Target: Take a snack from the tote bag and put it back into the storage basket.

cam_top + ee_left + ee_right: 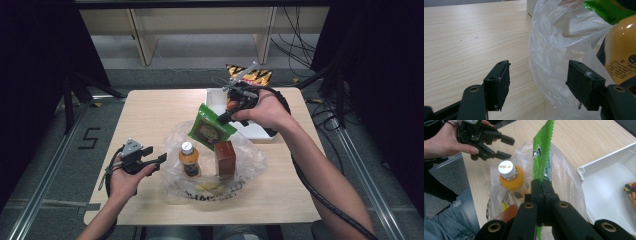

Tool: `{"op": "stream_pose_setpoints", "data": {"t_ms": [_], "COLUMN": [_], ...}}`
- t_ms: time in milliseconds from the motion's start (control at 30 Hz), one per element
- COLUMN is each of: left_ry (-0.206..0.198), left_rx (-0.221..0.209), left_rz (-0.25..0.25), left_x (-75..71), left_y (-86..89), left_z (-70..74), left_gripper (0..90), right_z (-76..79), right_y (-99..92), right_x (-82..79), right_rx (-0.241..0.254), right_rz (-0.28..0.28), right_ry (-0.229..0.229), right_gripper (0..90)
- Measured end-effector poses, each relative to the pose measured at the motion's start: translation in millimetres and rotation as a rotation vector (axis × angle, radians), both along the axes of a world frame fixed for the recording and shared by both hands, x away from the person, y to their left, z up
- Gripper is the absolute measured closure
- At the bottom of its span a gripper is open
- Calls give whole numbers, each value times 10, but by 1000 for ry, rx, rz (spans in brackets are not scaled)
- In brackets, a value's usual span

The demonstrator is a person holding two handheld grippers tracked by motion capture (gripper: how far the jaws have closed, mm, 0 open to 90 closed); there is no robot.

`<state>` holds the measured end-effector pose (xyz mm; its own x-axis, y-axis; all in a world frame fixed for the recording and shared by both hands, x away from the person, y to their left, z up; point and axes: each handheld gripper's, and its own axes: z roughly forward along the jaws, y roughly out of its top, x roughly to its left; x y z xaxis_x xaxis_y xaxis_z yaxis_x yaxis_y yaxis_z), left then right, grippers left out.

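green packet over the bag
my right gripper (541, 185) is clamped on the green packet (210, 126), edge-on to slip inside; my left gripper (152, 156), jaws apart, straddles the plastic bag (250, 160) rim.

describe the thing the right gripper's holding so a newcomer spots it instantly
Start at the clear plastic bag mid-table. Just above its mouth hangs a flat green snack packet, pinched at one edge by the right gripper. It is airborne, unlike the orange bottle and brown box inside the bag.

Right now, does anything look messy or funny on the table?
Nothing is spilled or broken. The flat green snack packet hangs tilted in the right claw above the crumpled clear plastic bag, where the orange juice bottle and brown box stand upright.
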<state>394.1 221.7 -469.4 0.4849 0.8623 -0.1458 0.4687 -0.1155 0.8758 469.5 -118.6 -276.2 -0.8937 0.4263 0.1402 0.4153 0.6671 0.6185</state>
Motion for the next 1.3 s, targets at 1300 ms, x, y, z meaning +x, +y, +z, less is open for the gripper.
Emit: {"op": "stream_pose_setpoints", "data": {"t_ms": [1300], "left_ry": [6], "left_rx": [-7], "left_rz": [8], "left_x": [11], "left_y": [1], "left_z": [-7], "left_gripper": [342], "right_z": [418], "right_y": [-267], "right_x": [27], "right_rx": [116], "right_rz": [-76], "right_ry": [-57], "right_gripper": [900]}}
